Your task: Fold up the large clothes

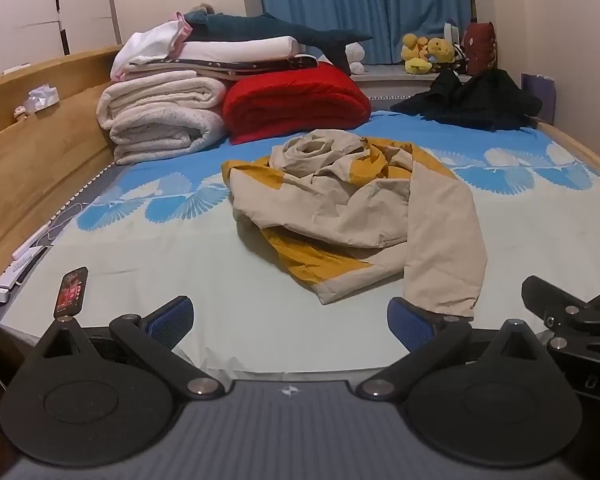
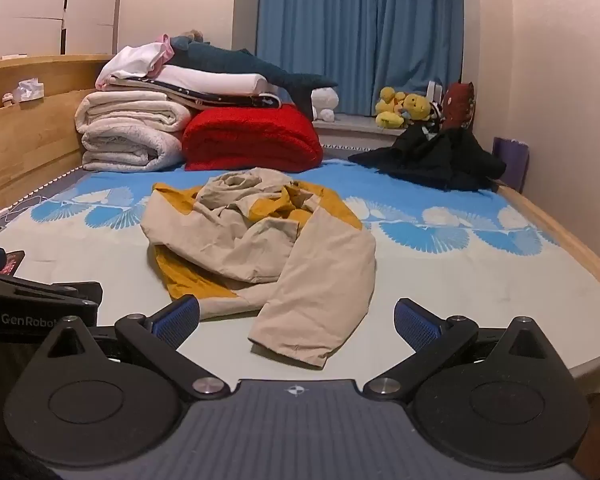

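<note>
A beige and mustard-yellow jacket (image 1: 352,212) lies crumpled in the middle of the bed, one beige sleeve (image 1: 444,248) stretched toward me. It also shows in the right wrist view (image 2: 260,240), its sleeve cuff (image 2: 296,340) nearest the camera. My left gripper (image 1: 290,322) is open and empty, low over the bed's near edge, short of the jacket. My right gripper (image 2: 298,322) is open and empty, with the cuff lying between its fingers' line of sight but not touching them. The right gripper's body also shows at the right edge of the left wrist view (image 1: 572,312).
The bed sheet (image 1: 180,264) is pale with blue fan prints. Folded white blankets (image 1: 160,116) and a red blanket (image 1: 296,100) are stacked at the head. A dark garment pile (image 1: 472,100) lies far right. A phone (image 1: 71,290) lies near left. Wooden bed frame (image 1: 40,152) borders the left.
</note>
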Available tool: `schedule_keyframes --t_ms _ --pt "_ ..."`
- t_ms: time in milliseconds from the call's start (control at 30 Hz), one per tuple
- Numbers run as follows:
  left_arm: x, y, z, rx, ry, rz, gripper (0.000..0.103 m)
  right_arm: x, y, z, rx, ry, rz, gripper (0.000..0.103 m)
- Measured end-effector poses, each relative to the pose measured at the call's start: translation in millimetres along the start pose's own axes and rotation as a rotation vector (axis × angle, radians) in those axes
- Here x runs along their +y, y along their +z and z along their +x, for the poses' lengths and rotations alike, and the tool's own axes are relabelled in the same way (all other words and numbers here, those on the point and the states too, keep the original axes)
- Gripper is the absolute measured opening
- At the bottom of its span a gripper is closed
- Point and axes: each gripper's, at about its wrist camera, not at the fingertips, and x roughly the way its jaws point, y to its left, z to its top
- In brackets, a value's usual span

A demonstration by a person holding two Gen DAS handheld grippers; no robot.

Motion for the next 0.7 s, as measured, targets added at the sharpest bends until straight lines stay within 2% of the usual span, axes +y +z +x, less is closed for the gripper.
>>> schedule_keyframes --t_ms 200,700 --pt "-1.3 -1.4 -3.9 -0.009 0.005 -0.001 0.103 1.9 0.2 2.2 0.035 0.019 0.008 0.102" --pt "-2.3 -6.9 6.2 0.011 -0.002 -0.007 0.103 4.6 -2.2 6.1 0.026 0.016 -0.002 0.102"
